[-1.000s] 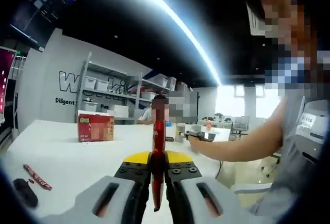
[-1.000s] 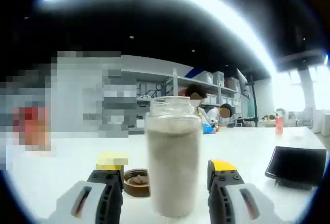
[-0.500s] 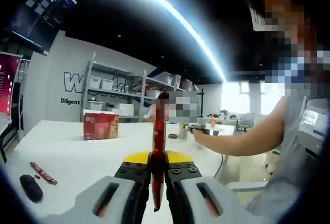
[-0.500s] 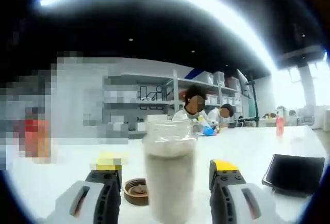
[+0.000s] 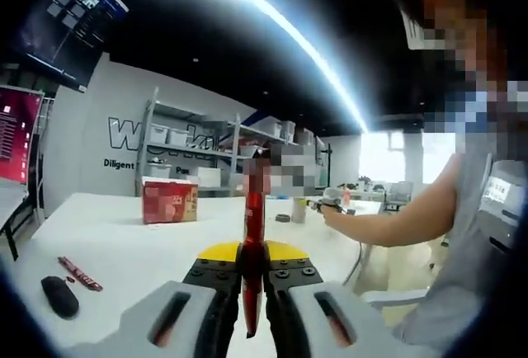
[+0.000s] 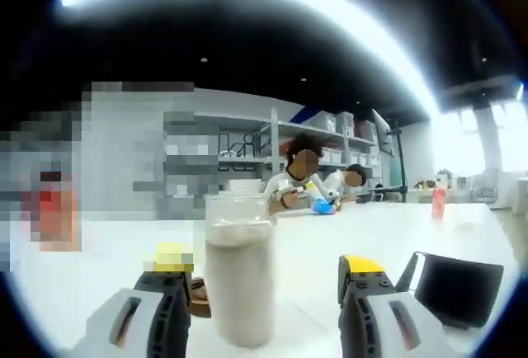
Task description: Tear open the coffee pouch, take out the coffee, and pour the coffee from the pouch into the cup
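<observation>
In the left gripper view, my left gripper (image 5: 253, 280) has its jaws pressed together on a thin red coffee pouch (image 5: 253, 234). The pouch stands upright between the jaws and rises above them. I cannot tell from here if its top is already torn, because the upper end is small and partly behind a blurred patch.

In the right gripper view, my right gripper (image 6: 262, 292) has its jaws wide apart and holds nothing. A clear jar (image 6: 240, 267) with pale contents stands on the white table (image 6: 330, 238), between the jaws but nearer to the left one. It does not touch any jaw, as far as I can see. A small brown lid (image 6: 199, 296) lies on the table just beside the jar, partly hidden behind it. A dark flat thing (image 6: 456, 288) lies on the table, to the right of the jar.

I judge that the step in hand is still the opening of the pouch, or the bringing of it to the cup. For the next move, I think the right gripper must come to the top edge of the pouch and pinch it, while the left keeps a firm hold lower down. The pulling should be short and sideways, so the powder does not spill.

Far from the pouch, on the table in the left gripper view, there is a red box (image 5: 169, 201).
</observation>
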Tool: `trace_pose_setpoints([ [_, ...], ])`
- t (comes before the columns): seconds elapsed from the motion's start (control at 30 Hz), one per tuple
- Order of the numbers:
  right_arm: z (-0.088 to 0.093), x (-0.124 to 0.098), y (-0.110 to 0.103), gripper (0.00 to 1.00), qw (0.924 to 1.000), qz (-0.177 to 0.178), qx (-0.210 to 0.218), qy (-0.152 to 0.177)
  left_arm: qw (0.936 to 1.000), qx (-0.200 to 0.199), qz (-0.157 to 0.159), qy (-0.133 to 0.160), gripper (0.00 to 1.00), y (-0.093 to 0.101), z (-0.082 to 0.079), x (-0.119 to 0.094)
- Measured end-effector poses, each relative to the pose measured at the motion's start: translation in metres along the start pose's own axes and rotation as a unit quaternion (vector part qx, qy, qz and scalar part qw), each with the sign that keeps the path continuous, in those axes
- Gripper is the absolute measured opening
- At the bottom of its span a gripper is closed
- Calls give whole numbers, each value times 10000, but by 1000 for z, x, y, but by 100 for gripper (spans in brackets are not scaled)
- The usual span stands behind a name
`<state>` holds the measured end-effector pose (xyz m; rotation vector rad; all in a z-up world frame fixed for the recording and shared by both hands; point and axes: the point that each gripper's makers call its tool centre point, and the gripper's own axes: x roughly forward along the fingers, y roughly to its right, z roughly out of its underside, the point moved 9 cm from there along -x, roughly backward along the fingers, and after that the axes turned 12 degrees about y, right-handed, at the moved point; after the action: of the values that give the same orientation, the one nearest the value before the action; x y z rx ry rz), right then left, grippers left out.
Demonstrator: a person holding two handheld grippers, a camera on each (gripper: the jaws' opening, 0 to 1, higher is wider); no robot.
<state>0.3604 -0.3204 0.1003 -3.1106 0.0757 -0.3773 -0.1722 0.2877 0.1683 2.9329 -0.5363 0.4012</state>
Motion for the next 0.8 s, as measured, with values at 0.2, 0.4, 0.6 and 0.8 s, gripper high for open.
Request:
trace_pose_setpoints([
  [0.2,-10,-8,7,76,9997,-49,-91,-226,9998,-148,62,66,12,-7,1,1],
  [0.4,-26,-16,13,77,9985,-181,-362,-361,9996,-200,178,-41,12,-10,9,8],
  [0.6,-19,-21,26,77,9980,-173,-405,-448,9988,-185,435,-80,12,-2,13,19],
  [0.8,-1,-2,26,78,9927,-904,-252,-760,9977,-167,627,-195,12,6,20,34],
])
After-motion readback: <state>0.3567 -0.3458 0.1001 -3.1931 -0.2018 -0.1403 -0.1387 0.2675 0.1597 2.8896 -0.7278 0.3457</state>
